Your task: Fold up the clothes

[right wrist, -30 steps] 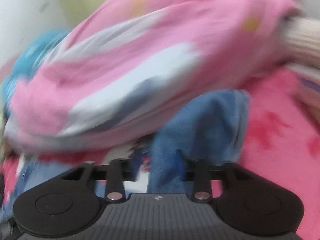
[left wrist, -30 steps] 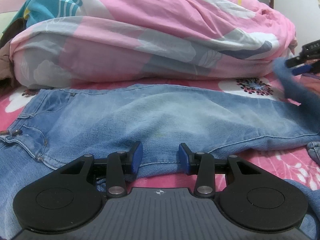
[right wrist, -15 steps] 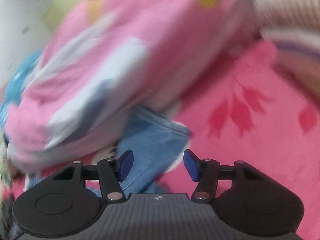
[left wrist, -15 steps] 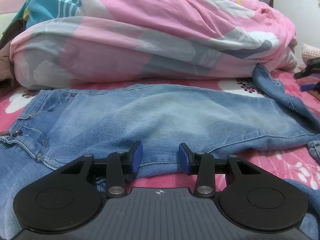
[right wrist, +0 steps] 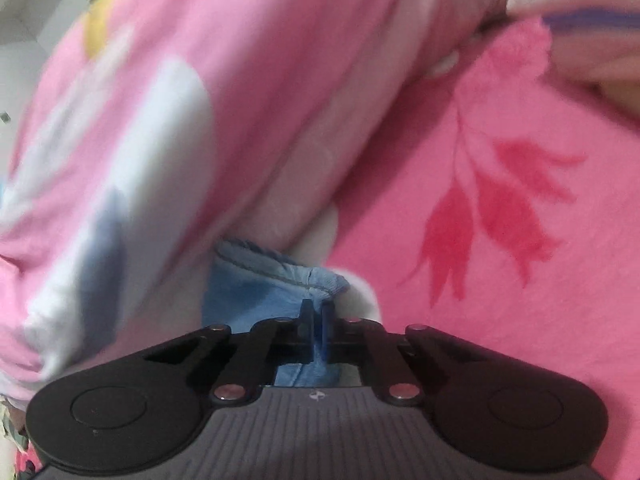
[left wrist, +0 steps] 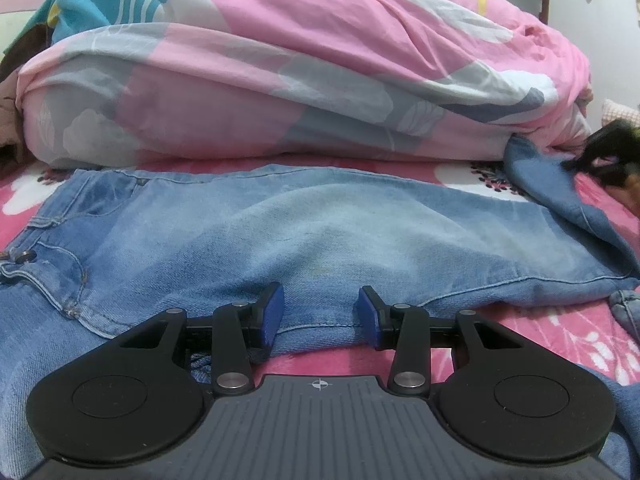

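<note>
Light blue jeans (left wrist: 320, 232) lie flat across the pink floral bed sheet (left wrist: 560, 332), waistband at the left, legs running right. My left gripper (left wrist: 320, 312) stands open low over the near edge of the jeans, with the denim hem between its blue pads and nothing pinched. At the far right the leg end (left wrist: 536, 168) is lifted against the quilt, where my right gripper (left wrist: 600, 152) shows as a dark blur. In the right wrist view my right gripper (right wrist: 317, 320) is shut on the jeans hem (right wrist: 280, 280).
A big rolled pink, grey and white quilt (left wrist: 280, 80) lies just behind the jeans, filling the far side. A cream knitted sleeve (left wrist: 620, 110) shows at the right edge. More denim (left wrist: 628, 308) bunches at the near right.
My right gripper was open over the leg end half a second ago and has now shut on the hem, close under the quilt. The left gripper has stayed still and open.
</note>
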The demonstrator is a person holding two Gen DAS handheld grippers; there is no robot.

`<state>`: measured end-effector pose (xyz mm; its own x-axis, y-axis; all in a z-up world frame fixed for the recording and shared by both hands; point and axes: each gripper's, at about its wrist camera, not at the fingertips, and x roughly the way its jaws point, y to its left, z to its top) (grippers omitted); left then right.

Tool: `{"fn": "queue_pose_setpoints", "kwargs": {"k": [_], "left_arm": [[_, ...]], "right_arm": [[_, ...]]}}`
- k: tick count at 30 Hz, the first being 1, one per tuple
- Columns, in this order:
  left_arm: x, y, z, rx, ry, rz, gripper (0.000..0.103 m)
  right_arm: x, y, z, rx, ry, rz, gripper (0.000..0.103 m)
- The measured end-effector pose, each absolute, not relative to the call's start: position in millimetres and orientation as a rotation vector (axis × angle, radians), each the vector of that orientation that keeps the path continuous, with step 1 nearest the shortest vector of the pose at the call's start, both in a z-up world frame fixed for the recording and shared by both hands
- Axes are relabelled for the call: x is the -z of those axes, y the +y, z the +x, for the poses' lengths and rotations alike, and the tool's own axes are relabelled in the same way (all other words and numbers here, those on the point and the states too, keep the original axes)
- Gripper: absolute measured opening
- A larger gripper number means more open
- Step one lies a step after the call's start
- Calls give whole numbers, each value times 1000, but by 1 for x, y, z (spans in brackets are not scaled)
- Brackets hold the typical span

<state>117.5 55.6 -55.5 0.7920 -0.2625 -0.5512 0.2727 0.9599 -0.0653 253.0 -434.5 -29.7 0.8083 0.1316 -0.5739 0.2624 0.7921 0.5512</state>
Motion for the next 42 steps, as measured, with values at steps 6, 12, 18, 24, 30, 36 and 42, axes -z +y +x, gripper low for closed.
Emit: {"fn": "queue_pose_setpoints", "kwargs": {"k": [6, 12, 18, 24, 30, 36, 42], "left_arm": [[55, 55, 117, 284, 587, 23, 41], [55, 54, 116, 281, 582, 29, 41], [56, 55, 115, 283, 581, 30, 41], [56, 55, 115, 284, 580, 28, 41], [56, 55, 115, 285, 579, 32, 41], [56, 55, 115, 286, 578, 32, 41], [56, 56, 115, 287, 577, 31, 41]], "right_arm": [[-37, -464, 167, 155, 462, 558, 3], [-43, -516, 83, 318, 438, 569, 3], [3, -550, 35, 450, 528, 683, 3], [38, -561, 24, 536, 642, 769, 9], [4, -547, -2, 615, 614, 624, 18], [2, -485, 39, 341, 639, 360, 18], [4, -417, 88, 38, 657, 89, 15]]}}
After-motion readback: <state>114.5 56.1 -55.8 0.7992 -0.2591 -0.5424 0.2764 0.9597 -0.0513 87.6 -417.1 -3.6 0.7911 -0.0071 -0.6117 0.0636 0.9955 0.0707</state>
